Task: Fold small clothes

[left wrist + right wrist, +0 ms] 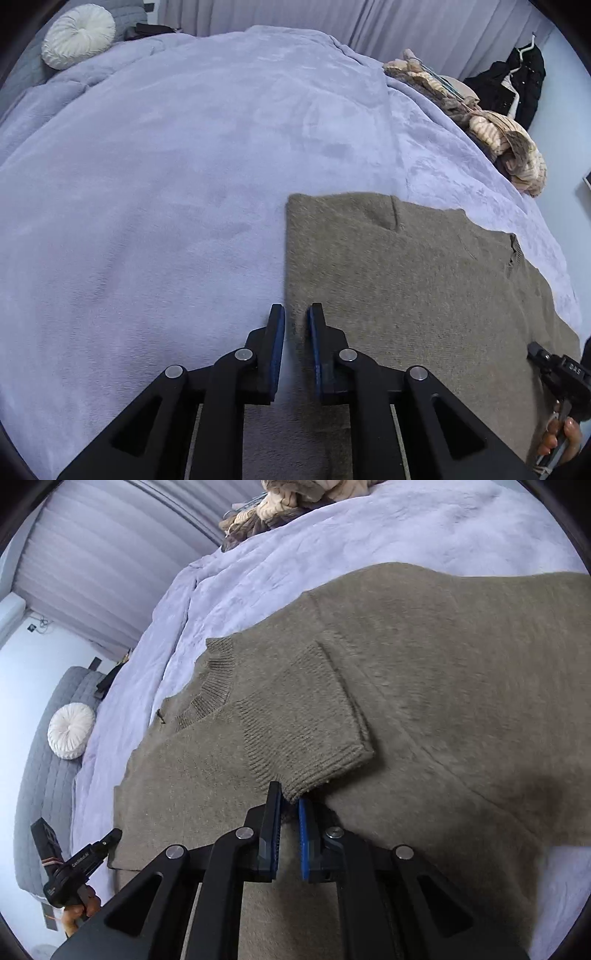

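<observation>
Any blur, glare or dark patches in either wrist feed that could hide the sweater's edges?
Left wrist: soft even light, no glare, fisheye bends the bed; sweater edge crisp. Right wrist: a shadow darkens the sweater's lower right, cloth there slightly smeared; sleeve cuff sharp.

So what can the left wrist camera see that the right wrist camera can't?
Only the left wrist view: a black jacket hanging by the wall, and the sweater's straight edge between the left claw's pads.

Only the right wrist view: the sweater's ribbed collar and its folded sleeve cuff, pinched in the right claw.

Both: the brown sweater, purple blanket, white round pillow.
</observation>
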Action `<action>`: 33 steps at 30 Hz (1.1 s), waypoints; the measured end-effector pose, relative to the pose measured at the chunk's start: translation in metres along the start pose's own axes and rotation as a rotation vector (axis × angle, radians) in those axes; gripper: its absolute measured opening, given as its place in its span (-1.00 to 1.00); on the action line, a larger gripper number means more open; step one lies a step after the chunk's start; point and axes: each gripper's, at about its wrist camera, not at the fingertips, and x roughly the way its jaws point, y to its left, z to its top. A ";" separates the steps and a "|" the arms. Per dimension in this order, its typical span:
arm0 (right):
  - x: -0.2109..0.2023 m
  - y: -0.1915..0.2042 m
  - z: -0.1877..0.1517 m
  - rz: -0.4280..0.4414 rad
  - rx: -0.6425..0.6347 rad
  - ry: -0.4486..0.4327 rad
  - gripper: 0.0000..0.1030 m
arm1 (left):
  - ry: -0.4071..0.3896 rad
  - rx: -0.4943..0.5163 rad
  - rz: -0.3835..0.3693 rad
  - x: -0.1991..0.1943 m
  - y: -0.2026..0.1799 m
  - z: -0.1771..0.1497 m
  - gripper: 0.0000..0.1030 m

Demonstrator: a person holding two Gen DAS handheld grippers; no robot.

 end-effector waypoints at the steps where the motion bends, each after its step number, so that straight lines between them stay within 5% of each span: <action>1: -0.007 -0.002 -0.001 -0.030 -0.005 -0.006 -0.84 | -0.017 0.009 0.019 -0.007 0.002 0.000 -0.72; 5: -0.039 -0.006 -0.001 -0.095 -0.012 -0.063 -0.71 | -0.064 0.079 0.030 -0.034 -0.001 -0.002 -0.72; 9: -0.054 0.008 0.008 -0.060 -0.065 -0.120 -0.69 | -0.058 0.124 -0.019 -0.036 -0.025 -0.006 -0.72; 16: -0.017 0.032 0.010 -0.087 -0.153 -0.044 -0.69 | 0.009 0.161 0.032 0.007 -0.053 -0.032 -0.71; 18: 0.001 0.019 0.008 -0.137 -0.106 0.017 -0.70 | -0.012 0.150 0.011 0.004 -0.048 -0.036 -0.71; 21: -0.006 -0.008 0.001 -0.059 -0.012 0.013 -0.80 | -0.004 0.141 0.004 -0.001 -0.044 -0.037 -0.71; 27: -0.038 -0.008 -0.011 -0.074 -0.059 0.002 -0.58 | -0.021 0.160 0.065 -0.015 -0.053 -0.043 -0.71; 33: -0.067 0.006 -0.022 -0.130 -0.141 -0.018 -0.13 | -0.024 0.158 0.062 -0.039 -0.067 -0.054 -0.71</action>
